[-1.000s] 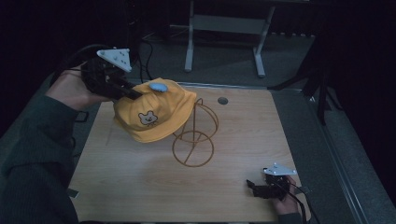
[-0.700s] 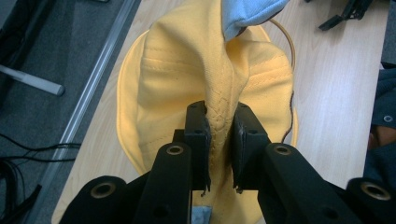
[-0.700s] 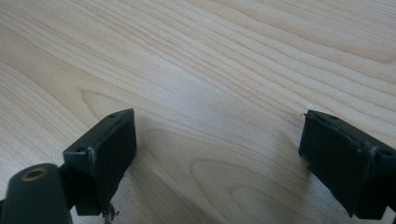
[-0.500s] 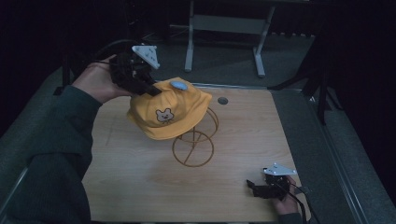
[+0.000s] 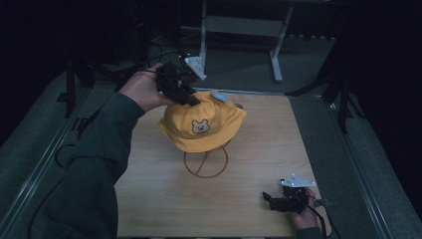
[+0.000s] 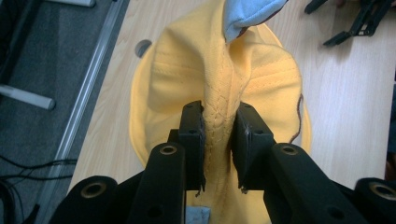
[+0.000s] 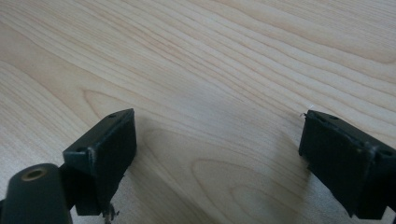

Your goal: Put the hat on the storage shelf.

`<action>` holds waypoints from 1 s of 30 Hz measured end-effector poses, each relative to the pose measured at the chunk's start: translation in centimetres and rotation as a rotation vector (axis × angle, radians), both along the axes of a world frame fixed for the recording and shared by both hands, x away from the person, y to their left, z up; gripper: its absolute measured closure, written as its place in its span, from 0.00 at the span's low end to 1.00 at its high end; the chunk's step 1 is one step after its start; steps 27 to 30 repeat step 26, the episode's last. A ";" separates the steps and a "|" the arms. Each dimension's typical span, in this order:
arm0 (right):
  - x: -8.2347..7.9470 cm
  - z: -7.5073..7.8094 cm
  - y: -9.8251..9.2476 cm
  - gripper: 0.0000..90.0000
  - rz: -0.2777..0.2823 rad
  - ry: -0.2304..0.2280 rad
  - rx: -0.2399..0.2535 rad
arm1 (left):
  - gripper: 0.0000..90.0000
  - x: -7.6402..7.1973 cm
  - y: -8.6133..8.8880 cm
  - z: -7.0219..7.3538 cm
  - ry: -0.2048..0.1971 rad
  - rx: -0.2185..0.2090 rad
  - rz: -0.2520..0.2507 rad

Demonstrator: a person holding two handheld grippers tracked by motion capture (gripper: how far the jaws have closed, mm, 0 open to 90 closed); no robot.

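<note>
- In the high view the person's left sleeve [image 5: 94, 164] comes up from the bottom left, and the left hand [image 5: 142, 92] carries the left gripper [image 5: 191, 99] over the far left part of the tabletop [image 5: 259, 149].
- The left gripper pinches a raised fold at the back of the yellow bucket hat [image 5: 201, 124]. In the left gripper view the fold of stitched yellow fabric [image 6: 219, 121] stands between the two pads, and both pads touch it. The jaws have just been opening a little, with the fabric still between them.
- The yellow bucket hat sits on top of a gold wire stand [image 5: 205, 162] near the middle of the tabletop. Its brim hangs around the wire. A small bear face patch [image 5: 200, 127] faces the person, and a pale blue tab [image 5: 218, 96] sits at the crown, just beside the left gripper.
- The stand's round wire base rests flat on the wood, below the hat.
- A small dark round spot [image 5: 239, 105] lies on the tabletop just behind the hat.
- At the near right of the tabletop the right gripper [image 5: 271, 199] lies low in the person's right hand [image 5: 306, 219], well apart from the hat.
- In the right gripper view its jaws stand wide, with bare wood grain [image 7: 210, 93] between them.
</note>
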State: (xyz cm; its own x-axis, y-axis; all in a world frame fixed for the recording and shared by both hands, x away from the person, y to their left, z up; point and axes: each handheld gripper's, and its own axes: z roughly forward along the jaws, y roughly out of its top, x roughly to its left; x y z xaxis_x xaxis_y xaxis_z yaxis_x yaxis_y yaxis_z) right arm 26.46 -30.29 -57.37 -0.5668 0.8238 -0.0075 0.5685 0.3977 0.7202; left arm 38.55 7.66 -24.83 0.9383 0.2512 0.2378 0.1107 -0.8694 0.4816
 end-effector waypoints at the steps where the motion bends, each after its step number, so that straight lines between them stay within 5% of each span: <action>1: 0.0 0.0 0.0 0.12 0.000 0.000 0.000 | 0.82 0.0 0.0 0.0 0.000 0.000 0.000; 10: 0.0 0.0 0.0 0.12 0.001 -0.001 0.001 | 0.77 0.4 -3.5 -2.7 0.011 0.005 -0.037; 13: 0.0 0.0 0.0 0.12 0.000 -0.001 0.001 | 0.67 0.4 -3.5 -3.0 0.005 0.004 -0.021; 16: 0.0 0.0 0.0 0.12 -0.002 0.000 0.004 | 0.56 0.4 -3.0 -3.0 -0.013 -0.011 -0.010; 18: 0.0 0.0 0.0 0.12 -0.002 0.000 0.004 | 0.47 0.0 -1.7 -2.6 -0.072 -0.063 0.005; 25: 0.0 0.0 0.0 0.12 0.000 -0.002 0.003 | 0.36 0.0 2.1 -1.4 -0.108 -0.206 0.079; 26: 0.0 0.0 0.0 0.12 -0.001 -0.002 0.003 | 0.36 -0.1 3.7 -1.2 -0.108 -0.250 0.105; 30: 0.0 0.0 0.0 0.12 -0.001 -0.002 0.003 | 0.36 -0.1 3.7 -1.2 -0.108 -0.250 0.105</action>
